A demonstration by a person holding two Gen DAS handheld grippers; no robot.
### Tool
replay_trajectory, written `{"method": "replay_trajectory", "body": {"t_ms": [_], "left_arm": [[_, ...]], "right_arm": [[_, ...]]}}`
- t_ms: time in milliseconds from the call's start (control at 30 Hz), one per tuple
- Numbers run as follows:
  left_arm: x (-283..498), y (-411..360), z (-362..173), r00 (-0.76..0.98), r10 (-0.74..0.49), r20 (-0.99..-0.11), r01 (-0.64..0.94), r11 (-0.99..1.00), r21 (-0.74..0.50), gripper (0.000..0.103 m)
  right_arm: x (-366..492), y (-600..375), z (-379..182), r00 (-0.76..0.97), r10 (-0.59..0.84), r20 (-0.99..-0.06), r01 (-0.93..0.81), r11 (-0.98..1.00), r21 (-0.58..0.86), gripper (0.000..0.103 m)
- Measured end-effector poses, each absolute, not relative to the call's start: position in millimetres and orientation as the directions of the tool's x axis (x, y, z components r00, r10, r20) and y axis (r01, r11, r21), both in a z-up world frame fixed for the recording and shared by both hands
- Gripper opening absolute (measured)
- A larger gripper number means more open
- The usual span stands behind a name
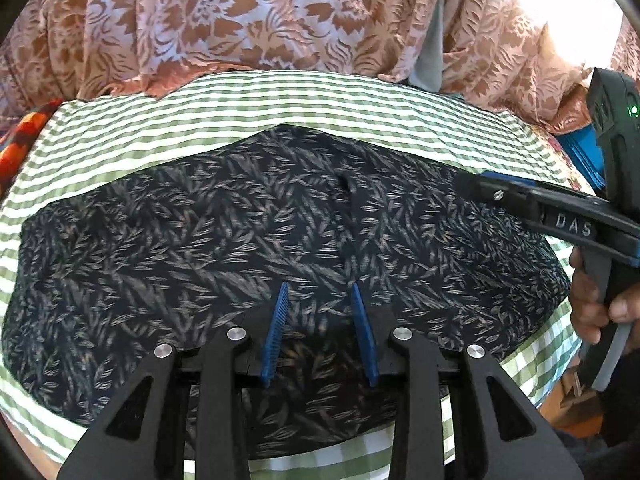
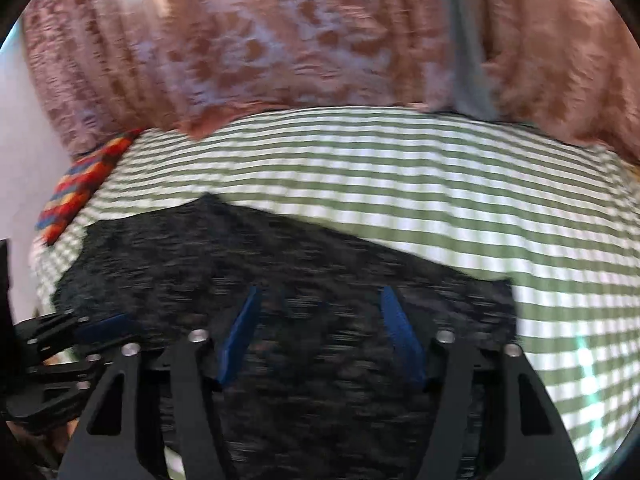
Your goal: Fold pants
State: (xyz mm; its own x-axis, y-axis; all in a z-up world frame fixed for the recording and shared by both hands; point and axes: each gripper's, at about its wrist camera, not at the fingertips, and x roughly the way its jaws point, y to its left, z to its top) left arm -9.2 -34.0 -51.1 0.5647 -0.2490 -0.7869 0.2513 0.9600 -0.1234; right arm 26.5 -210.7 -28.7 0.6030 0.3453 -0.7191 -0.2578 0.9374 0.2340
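Note:
The pants (image 1: 248,240) are dark navy with a pale leaf print and lie spread flat on a green-and-white checked sheet (image 1: 320,100). My left gripper (image 1: 320,292) is open, its blue pads hovering over the near part of the pants, holding nothing. My right gripper (image 2: 320,296) is open over the pants (image 2: 320,360) near their right edge; that view is motion-blurred. The right gripper also shows in the left wrist view (image 1: 476,186), reaching in from the right over the pants, gripped by a hand.
A pink floral curtain (image 1: 240,20) hangs behind the checked sheet (image 2: 440,184). A colourful patterned cloth (image 2: 80,188) lies at the far left edge. Bright window light (image 1: 560,0) is at upper right.

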Motion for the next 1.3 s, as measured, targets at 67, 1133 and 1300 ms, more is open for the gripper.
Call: {"method": "replay_trajectory", "body": {"t_ms": [67, 1133, 1300], "left_arm": [[-9, -31, -50, 0.569, -0.238, -0.788, 0.239, 0.964, -0.118, 0.032], [-21, 37, -42, 0.621, -0.094, -0.778, 0.021, 0.994, -0.104, 0.06], [-24, 50, -44, 0.617, -0.099, -0.781, -0.008, 0.991, -0.131, 0.06]], "right_arm": [[31, -193, -33, 0.569, 0.375, -0.731, -0.298, 0.923, 0.242, 0.054], [-3, -148, -28, 0.545, 0.483, -0.685, -0.398, 0.868, 0.295, 0.047], [-18, -129, -54, 0.454, 0.514, -0.728, -0.419, 0.844, 0.334, 0.045]]}}
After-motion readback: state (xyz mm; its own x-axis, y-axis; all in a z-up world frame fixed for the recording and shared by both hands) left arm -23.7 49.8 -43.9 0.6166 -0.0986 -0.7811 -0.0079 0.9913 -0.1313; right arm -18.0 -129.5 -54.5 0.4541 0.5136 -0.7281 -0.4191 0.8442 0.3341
